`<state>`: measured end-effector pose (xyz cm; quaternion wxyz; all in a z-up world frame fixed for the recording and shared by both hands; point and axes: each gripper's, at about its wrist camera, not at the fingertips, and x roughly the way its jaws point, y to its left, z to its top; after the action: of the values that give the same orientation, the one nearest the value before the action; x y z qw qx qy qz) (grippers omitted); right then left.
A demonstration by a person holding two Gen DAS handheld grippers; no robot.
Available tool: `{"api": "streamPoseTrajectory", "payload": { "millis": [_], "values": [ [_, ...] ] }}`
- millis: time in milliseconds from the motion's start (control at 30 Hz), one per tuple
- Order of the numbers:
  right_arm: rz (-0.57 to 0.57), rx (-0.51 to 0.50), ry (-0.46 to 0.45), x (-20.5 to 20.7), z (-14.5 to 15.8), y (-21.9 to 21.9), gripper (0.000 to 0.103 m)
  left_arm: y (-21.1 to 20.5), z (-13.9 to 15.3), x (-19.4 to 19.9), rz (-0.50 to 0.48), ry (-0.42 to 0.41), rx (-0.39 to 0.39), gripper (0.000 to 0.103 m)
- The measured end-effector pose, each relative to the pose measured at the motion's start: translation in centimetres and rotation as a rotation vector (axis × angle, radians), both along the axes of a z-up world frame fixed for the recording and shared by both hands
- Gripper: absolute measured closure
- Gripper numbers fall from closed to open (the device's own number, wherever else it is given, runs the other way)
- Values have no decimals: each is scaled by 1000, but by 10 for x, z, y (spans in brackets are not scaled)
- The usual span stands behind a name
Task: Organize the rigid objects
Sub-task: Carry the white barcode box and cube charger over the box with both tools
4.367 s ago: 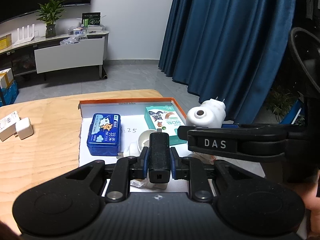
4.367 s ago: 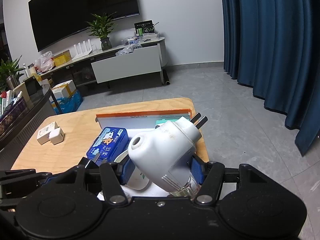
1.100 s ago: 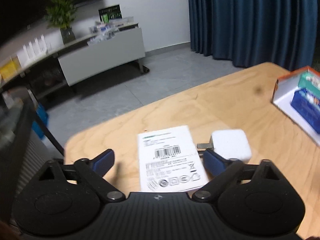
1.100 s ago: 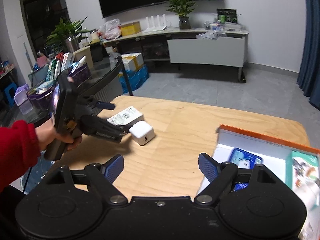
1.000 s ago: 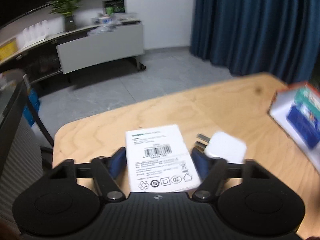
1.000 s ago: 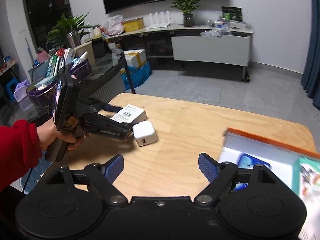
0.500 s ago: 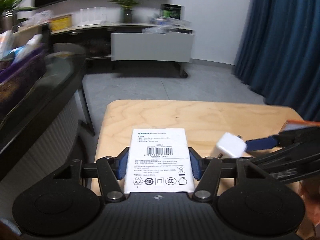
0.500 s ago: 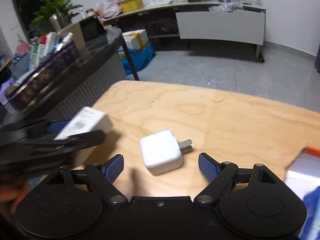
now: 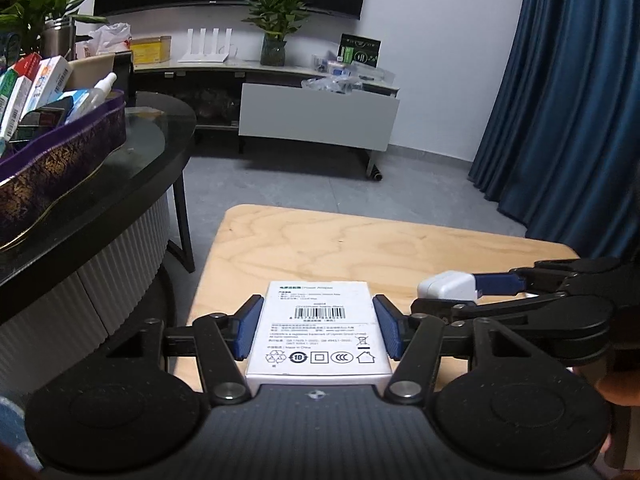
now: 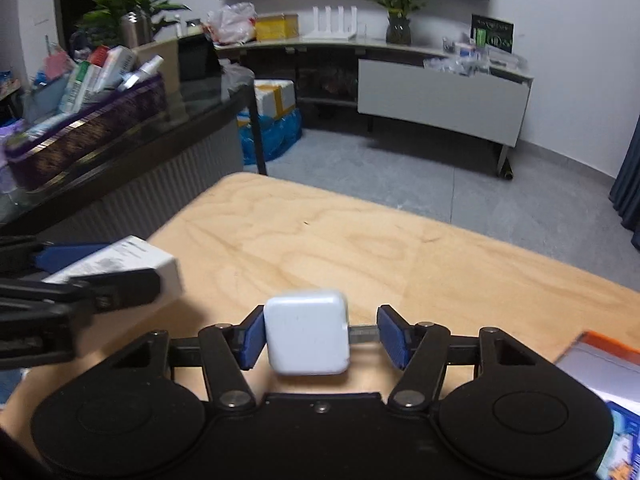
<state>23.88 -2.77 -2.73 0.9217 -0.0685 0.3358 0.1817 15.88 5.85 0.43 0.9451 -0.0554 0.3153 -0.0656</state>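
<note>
Left tongs [image 9: 318, 334] clamp the white adapter box [image 9: 319, 334] flat between both blue pads; right tongs [image 10: 322, 338] bracket the white charger [image 10: 306, 331] above the bench [image 10: 360, 248], left pad touching its body, right pad at the prong tips, so closure looks incomplete. Best practice, judged from here: seat the right grip firmly before lifting, then carry both level toward the orange-rimmed tray [image 10: 604, 354] at right.

Both wrist cameras sit low and near the wooden table [image 9: 360, 248], facing the far TV wall. Each view shares that table, the right camera looking from further right
</note>
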Motion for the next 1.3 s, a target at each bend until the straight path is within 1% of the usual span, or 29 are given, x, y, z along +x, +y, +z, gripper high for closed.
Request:
{"api": "streamPoseTrajectory", "payload": {
  "millis": [167,267,400,600,733,833,867,900,1000,1100,1167,1300],
  "values": [
    [-26,17,-55,-41,32,-23,31,-16,16,-33,0,-44,-2,43],
    [-54,54,-77,-72,49,-45,31,-26,26,-52,-6,-44,-39,43],
    [-100,89,-118,-119,69,-75,31,-50,39,-78,-25,-62,-61,43],
    [-226,126,-179,-186,88,-139,31,-101,55,-116,-104,-109,-92,43],
    [-322,133,-218,-226,97,-184,31,-136,63,-130,-154,-118,-116,43],
    [-392,154,-246,-253,101,-212,31,-163,67,-138,-202,-138,-100,43],
    [-411,163,-252,-260,102,-220,31,-170,67,-140,-218,-138,-108,43],
    [-425,170,-258,-268,103,-228,31,-177,67,-141,-229,-138,-113,43],
    [-459,183,-272,-285,104,-246,31,-195,65,-145,-252,-147,-94,43],
    [-476,195,-273,-294,102,-260,31,-203,61,-145,-257,-140,-97,43],
    [-479,208,-269,-298,98,-268,31,-208,56,-147,-260,-141,-78,43],
    [-478,225,-245,-299,89,-274,31,-213,47,-151,-259,-119,-71,43]
  ]
}}
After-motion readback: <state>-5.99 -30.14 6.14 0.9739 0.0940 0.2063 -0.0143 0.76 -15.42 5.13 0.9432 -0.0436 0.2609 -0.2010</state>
